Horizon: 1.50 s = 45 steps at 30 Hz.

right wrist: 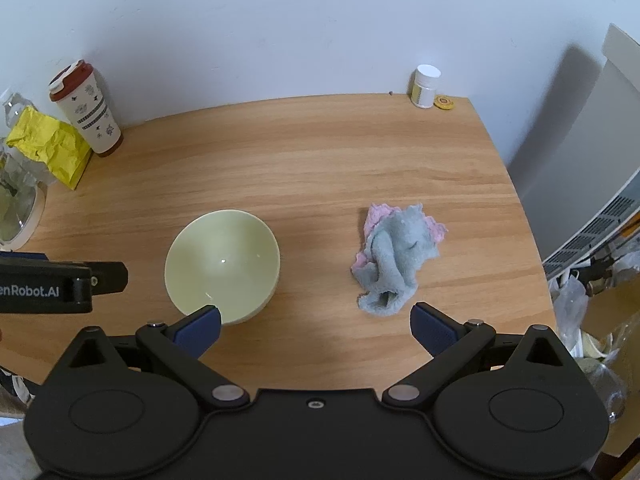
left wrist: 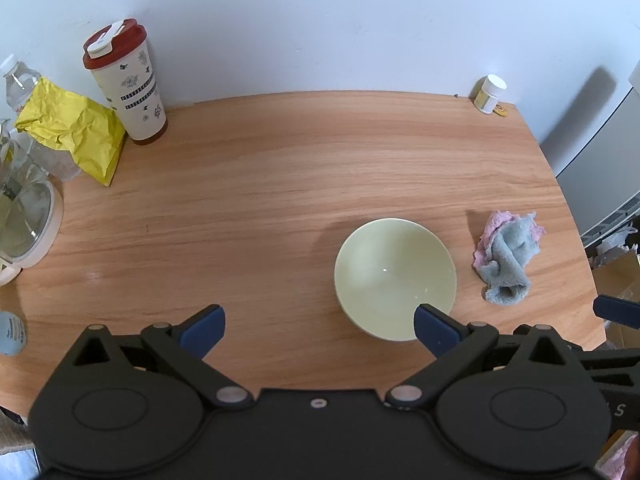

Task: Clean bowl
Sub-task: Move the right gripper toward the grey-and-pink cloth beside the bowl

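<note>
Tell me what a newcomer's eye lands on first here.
The pale green bowl sits empty on the wooden table, with a crumpled grey and pink cloth lying apart to its right. Both grippers, left and right, hang open over the near edge. A red-lidded tumbler stands at the back left by the wall.

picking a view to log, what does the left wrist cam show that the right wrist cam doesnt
Left wrist only: a pale blue container at the table's near left edge.
Right wrist only: a clear plastic bag and clutter off the table's right side.
Both: the green bowl beside the grey and pink cloth, the red-lidded tumbler, yellow bag, white jar, and both grippers open, holding nothing.
</note>
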{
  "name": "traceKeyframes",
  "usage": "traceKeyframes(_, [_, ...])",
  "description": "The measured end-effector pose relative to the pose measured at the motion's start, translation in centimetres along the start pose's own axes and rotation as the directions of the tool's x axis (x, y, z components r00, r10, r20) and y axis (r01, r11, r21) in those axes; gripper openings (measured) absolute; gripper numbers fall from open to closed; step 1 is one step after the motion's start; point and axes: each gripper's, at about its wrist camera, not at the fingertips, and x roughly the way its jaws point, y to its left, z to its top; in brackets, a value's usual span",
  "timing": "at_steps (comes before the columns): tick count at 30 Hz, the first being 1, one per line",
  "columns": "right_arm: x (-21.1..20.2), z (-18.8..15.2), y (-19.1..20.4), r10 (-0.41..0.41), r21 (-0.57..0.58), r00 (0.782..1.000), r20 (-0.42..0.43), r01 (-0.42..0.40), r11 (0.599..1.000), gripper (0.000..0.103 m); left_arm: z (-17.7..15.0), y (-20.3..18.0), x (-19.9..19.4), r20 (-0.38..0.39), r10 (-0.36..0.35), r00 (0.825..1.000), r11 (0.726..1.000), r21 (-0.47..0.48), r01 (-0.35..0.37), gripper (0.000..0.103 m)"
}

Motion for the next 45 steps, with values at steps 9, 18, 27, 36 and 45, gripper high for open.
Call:
traceKeyframes(9, [0.2,0.0,-0.5,-0.006,0.025,1.000,-0.012,0.006,1.000,0.103,-0.3,1.1,0.0,0.004,-0.006,1.000,1.000,-0.029,0.006,0.103])
traceKeyframes(18, [0.2,-0.1,-0.7,0.000,0.033,1.000,-0.020,0.000,0.999,0.102,0.0,0.8,-0.1,-0.017,0.025,1.000,1.000,-0.006,-0.025,0.103])
traceKeyframes(27, [0.0,-0.3,-0.5,0.020,0.040,1.000,-0.010,-0.019,0.999,0.102,0.9,1.8,-0.1,-0.007,0.022,1.000,1.000,-0.003,-0.022,0.103])
traceKeyframes(36, [-0.6,0.0,-1.5,0.052,0.088,0.997,0.052,-0.056,0.994,0.102,1.6,2.1,-0.5,0.134,0.066,0.989,0.996,0.047,-0.073,0.103])
traceKeyframes(45, [1.3,0.0,-3.4,0.049,0.079,0.991,0.122,-0.059,0.995,0.091,1.4,2.8,0.9,0.116,-0.061,0.991,0.997,0.056,0.055,0.103])
